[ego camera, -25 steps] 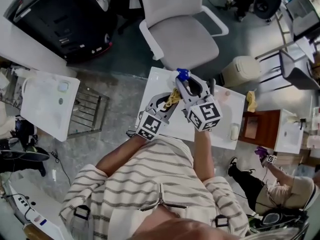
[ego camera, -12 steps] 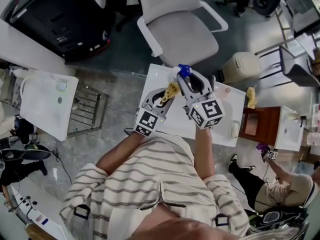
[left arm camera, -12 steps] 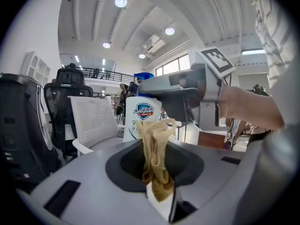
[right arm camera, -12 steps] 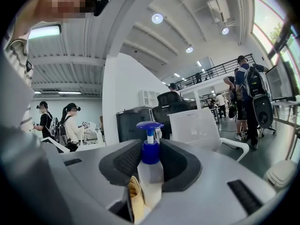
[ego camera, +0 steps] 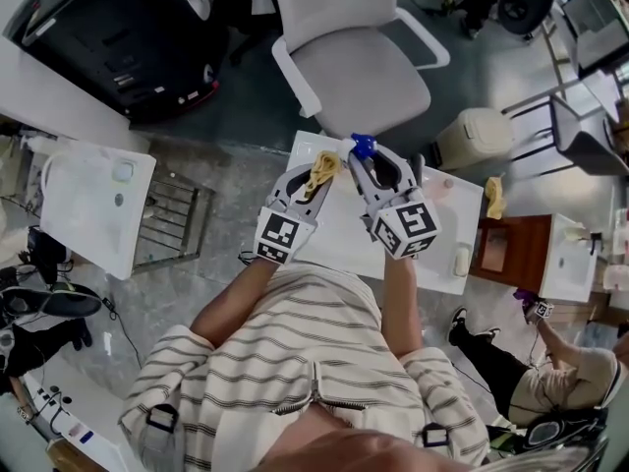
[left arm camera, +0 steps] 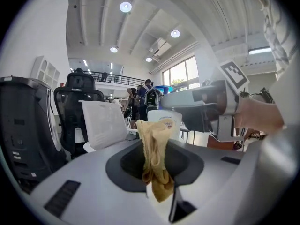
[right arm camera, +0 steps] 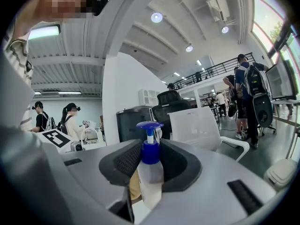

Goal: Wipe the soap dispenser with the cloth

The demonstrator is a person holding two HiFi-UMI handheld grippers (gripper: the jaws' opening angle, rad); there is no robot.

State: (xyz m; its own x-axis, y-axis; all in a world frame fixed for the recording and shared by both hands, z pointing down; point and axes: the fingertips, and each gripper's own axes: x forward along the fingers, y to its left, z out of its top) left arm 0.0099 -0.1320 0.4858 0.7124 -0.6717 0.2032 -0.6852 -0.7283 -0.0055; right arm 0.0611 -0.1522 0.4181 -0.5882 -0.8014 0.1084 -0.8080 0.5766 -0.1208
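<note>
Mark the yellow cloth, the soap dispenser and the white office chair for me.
Yellow fabric cloth [left arm camera: 153,153], left gripper view, its bunched middle.
White plastic soap dispenser with blue pump [right arm camera: 150,181], right gripper view, bottle body.
White office chair [ego camera: 362,82], head view, seat cushion.

cloth [left arm camera: 157,172] pinched in left gripper [left arm camera: 153,144]: soft woven fabric, matt, crumpled, slightly fuzzy; left gripper shell: moulded plastic, matt grey, smooth; recess round its jaws darker, matt; soap dispenser [right arm camera: 151,182] between the jaws of right gripper [right arm camera: 149,161]: cloudy plastic body, smooth, faint sheen; pump head [right arm camera: 150,125] on top: blue plastic, glossy; right gripper pads [right arm camera: 127,161]: dark, rubbery-looking, fine ribbed texture, matt; right gripper shell same matt grey plastic; table [ego camera: 339,234] under both grippers: white, smooth, hard, low sheen; chair seat [ego camera: 359,77] beyond the grippers: grey cloth-like cover, matt, white smooth plastic-looking arms; floor [ego camera: 236,214] left of left gripper: grey, mottled, stone-like.
</note>
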